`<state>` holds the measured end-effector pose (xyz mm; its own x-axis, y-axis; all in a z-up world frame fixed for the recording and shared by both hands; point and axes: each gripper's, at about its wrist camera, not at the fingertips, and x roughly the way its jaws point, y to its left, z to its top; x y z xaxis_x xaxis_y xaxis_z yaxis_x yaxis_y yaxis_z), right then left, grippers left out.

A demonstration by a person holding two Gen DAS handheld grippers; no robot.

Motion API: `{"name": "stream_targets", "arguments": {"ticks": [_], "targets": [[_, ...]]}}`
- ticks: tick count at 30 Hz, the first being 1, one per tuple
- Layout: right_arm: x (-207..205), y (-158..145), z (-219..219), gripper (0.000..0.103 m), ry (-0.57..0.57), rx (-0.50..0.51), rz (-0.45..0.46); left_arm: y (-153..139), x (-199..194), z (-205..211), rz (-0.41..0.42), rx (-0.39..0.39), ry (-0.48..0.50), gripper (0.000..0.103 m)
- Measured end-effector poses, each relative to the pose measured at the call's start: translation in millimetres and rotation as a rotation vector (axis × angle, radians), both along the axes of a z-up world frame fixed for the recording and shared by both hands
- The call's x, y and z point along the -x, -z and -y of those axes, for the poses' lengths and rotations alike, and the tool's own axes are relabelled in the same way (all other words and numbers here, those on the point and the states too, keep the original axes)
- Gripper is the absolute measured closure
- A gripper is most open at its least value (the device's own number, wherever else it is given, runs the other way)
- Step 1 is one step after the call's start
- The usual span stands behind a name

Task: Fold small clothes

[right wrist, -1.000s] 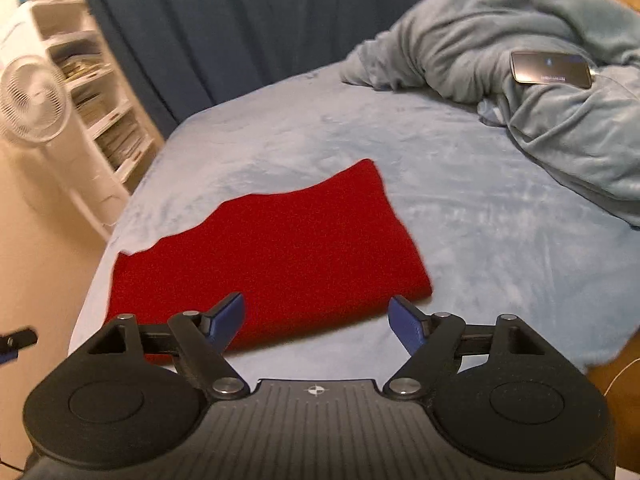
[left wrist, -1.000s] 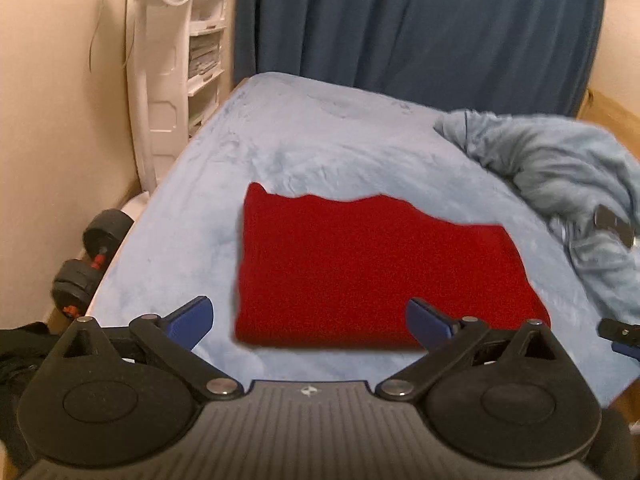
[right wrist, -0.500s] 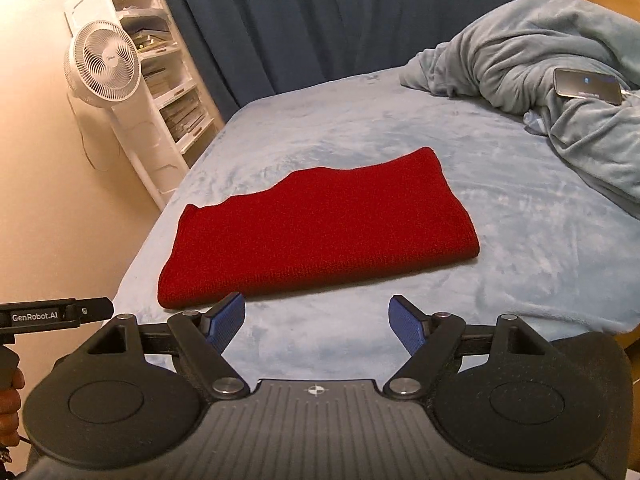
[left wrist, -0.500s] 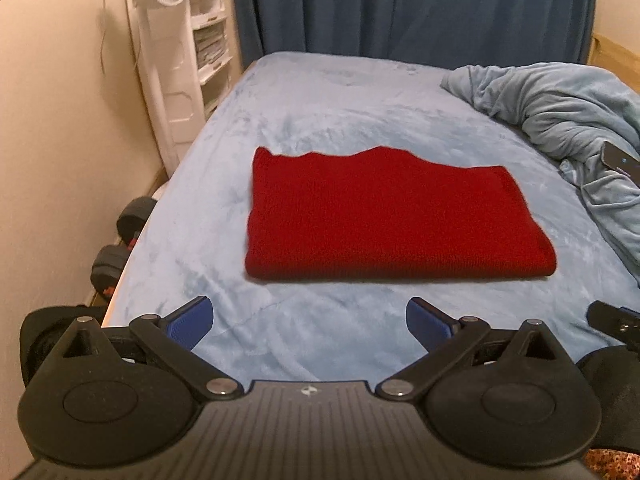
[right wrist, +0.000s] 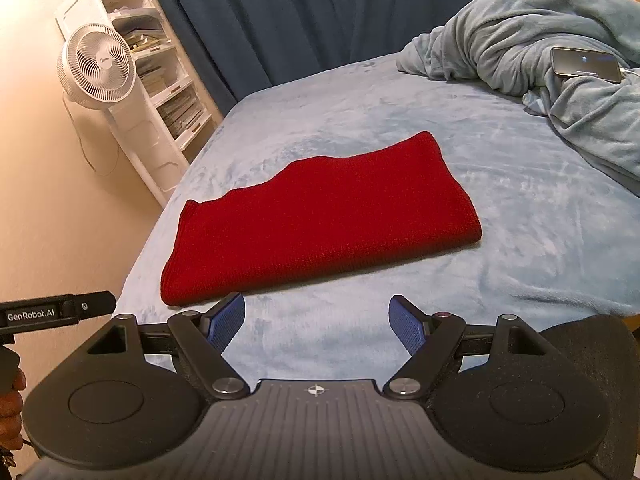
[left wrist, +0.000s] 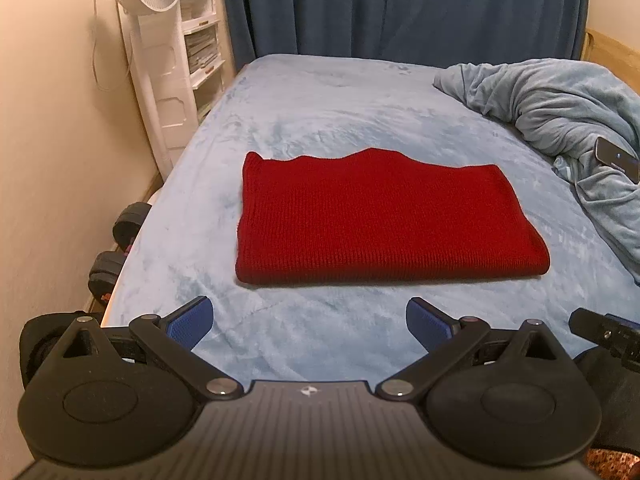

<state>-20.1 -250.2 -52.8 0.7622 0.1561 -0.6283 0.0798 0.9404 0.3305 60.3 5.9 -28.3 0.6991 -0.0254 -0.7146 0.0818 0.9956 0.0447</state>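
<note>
Folded red knitted garment (left wrist: 384, 216) flat on pale blue plush bed (left wrist: 320, 112); left claw (left wrist: 308, 322) and right claw (right wrist: 318, 322) wide open, empty, short of it.

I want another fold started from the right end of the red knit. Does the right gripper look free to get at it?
Probably yes. The right gripper is open and empty, and only bare bed cover lies between it and the red knit; the crumpled blanket sits apart.

left wrist view: low over the near edge of the bed (left wrist: 320, 92), facing straight along it toward the curtain (left wrist: 400, 4). right wrist view: same edge, further right, angled left toward the fan (right wrist: 96, 68). both share the red cloth (left wrist: 380, 216) (right wrist: 320, 220), near.
</note>
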Motion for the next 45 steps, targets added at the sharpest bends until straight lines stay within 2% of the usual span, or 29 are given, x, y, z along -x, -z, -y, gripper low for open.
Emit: {"name": "stream_targets", "arguments": {"ticks": [12, 24, 29, 33, 36, 45], "targets": [[-6, 5, 2, 0.023, 0.005, -0.006, -0.018, 0, -6, 3, -0.004, -0.009, 0.000, 0.000], [-20, 15, 3, 0.023, 0.011, -0.014, -0.066, 13, -21, 6, -0.053, -0.012, 0.004, 0.000], [-30, 22, 12, 0.022, 0.053, -0.023, -0.084, 15, -33, 7, -0.055, 0.006, 0.004, 0.000], [-51, 34, 34, 0.022, 0.128, -0.070, -0.098, 21, -49, 4, -0.065, 0.015, -0.020, 0.000], [-75, 52, 59, 0.021, 0.221, -0.140, -0.130, 27, -66, -2, -0.076, 0.033, -0.054, 0.000], [-158, 131, 127, 0.021, 0.516, -0.368, -0.252, 66, -118, -29, -0.133, 0.013, -0.171, 0.000]]}}
